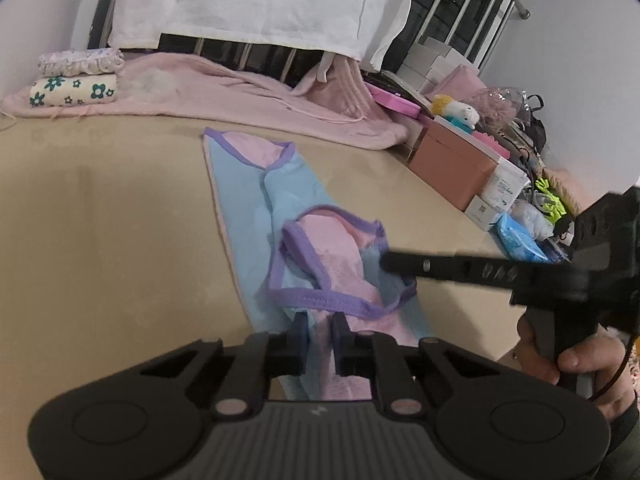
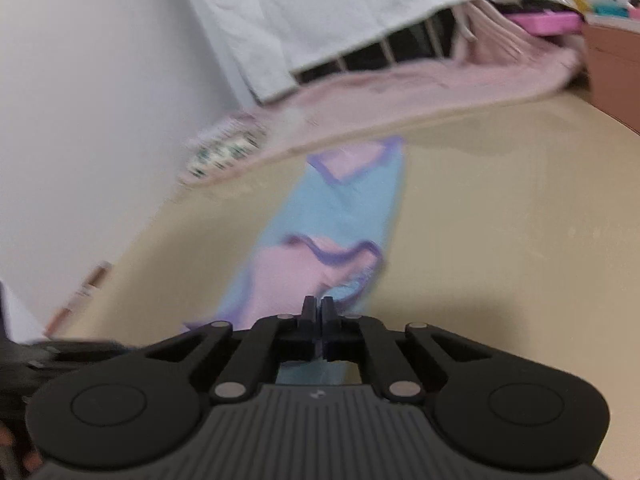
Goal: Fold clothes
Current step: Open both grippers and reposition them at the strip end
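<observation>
A light blue and pink garment (image 1: 256, 200) with purple trim lies lengthwise on the beige bed surface (image 1: 100, 220). My left gripper (image 1: 320, 328) is at its near end, fingers closed on a fold of pink and blue cloth. My right gripper (image 1: 386, 261) reaches in from the right and pinches the blue cloth by a purple-edged opening, which is bunched up there. In the blurred right wrist view the same garment (image 2: 344, 200) runs away from me, and the right gripper (image 2: 318, 306) has its fingers pressed together on the near edge.
A pink blanket (image 1: 240, 88) lies across the back, with a stack of folded clothes (image 1: 76, 80) at the far left. Boxes (image 1: 452, 164), a plush toy and clutter line the right side. A white cloth (image 1: 260, 0) hangs over the bed rail. A hand (image 1: 580, 364) holds the right gripper's handle.
</observation>
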`<action>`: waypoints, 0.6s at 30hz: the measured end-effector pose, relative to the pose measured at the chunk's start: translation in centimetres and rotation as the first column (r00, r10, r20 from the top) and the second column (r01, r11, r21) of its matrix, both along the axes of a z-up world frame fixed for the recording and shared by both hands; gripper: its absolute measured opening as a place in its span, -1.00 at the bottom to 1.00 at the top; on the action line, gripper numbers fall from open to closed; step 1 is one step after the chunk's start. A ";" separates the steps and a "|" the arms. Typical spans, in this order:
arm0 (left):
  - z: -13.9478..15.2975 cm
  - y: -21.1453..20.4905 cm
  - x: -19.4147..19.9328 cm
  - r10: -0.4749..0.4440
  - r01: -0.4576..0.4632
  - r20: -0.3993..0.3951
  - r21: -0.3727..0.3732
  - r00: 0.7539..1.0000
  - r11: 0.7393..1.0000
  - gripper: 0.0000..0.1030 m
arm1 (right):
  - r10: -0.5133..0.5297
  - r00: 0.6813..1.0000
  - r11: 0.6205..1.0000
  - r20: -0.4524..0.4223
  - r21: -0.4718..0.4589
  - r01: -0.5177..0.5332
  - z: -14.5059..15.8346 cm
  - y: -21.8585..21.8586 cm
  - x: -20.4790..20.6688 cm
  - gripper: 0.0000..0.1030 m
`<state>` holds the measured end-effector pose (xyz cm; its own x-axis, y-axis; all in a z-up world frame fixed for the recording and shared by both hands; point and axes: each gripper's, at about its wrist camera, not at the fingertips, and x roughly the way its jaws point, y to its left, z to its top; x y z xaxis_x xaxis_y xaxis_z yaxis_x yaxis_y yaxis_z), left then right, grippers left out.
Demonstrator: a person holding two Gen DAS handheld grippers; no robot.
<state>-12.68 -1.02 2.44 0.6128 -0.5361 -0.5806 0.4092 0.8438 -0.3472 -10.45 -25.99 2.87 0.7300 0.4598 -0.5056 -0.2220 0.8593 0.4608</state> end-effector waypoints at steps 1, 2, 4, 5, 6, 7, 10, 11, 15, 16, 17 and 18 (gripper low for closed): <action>-0.1 0.0 0.0 0.000 0.000 -0.001 0.001 1.000 1.000 -0.79 | 0.019 1.000 0.999 0.011 0.035 -0.020 0.2 -0.1 0.0 -0.95; -0.4 -0.1 0.0 0.004 -0.003 -0.004 0.008 1.000 1.000 -0.79 | 0.035 0.999 0.997 0.015 0.069 -0.036 0.3 -0.2 0.2 -0.95; -0.8 -0.2 0.2 0.016 -0.016 -0.012 0.022 1.000 1.000 -0.77 | 0.016 0.998 0.997 -0.056 0.076 -0.011 -1.0 -0.5 1.6 -0.95; -0.9 -0.1 0.2 0.029 -0.028 -0.016 0.016 0.999 0.999 -0.72 | -0.005 0.995 0.998 -0.097 0.056 0.011 -1.7 -0.6 2.4 -0.92; -1.0 0.1 0.2 0.040 -0.040 -0.015 0.008 0.999 0.999 -0.69 | -0.024 0.994 0.999 -0.110 0.034 0.028 -2.0 -0.7 2.7 -0.85; -0.9 0.2 0.2 0.046 -0.046 -0.009 0.004 0.999 0.999 -0.59 | -0.019 0.996 0.999 -0.089 0.035 0.022 -1.7 -0.8 2.2 -0.81; -0.7 0.6 0.2 0.056 -0.056 0.004 0.000 0.998 0.998 -0.56 | -0.009 1.000 1.000 -0.018 0.028 0.009 -0.6 -1.0 0.8 -0.02; -0.7 0.7 0.3 0.058 -0.058 0.000 -0.002 0.998 0.998 -0.56 | -0.013 1.000 1.000 0.025 -0.008 0.013 0.0 -0.9 0.0 0.14; 0.0 0.3 0.6 0.076 -0.078 0.042 0.032 0.996 0.996 -0.54 | -0.013 0.993 0.984 0.113 -0.176 0.033 1.3 0.0 -2.6 0.03; 0.5 0.5 0.8 0.091 -0.093 0.061 0.031 0.994 0.995 -0.49 | -0.015 0.992 0.983 0.122 -0.182 0.037 1.5 -0.2 -3.0 -0.02; 1.1 0.7 1.1 0.113 -0.115 0.079 0.021 0.990 0.993 -0.32 | -0.017 0.992 0.982 0.121 -0.182 0.039 1.7 -0.4 -3.3 -0.11; 1.7 0.9 1.4 0.136 -0.137 0.096 0.011 0.986 0.990 -0.21 | -0.017 0.992 0.983 0.123 -0.181 0.040 1.9 -0.5 -3.5 -0.13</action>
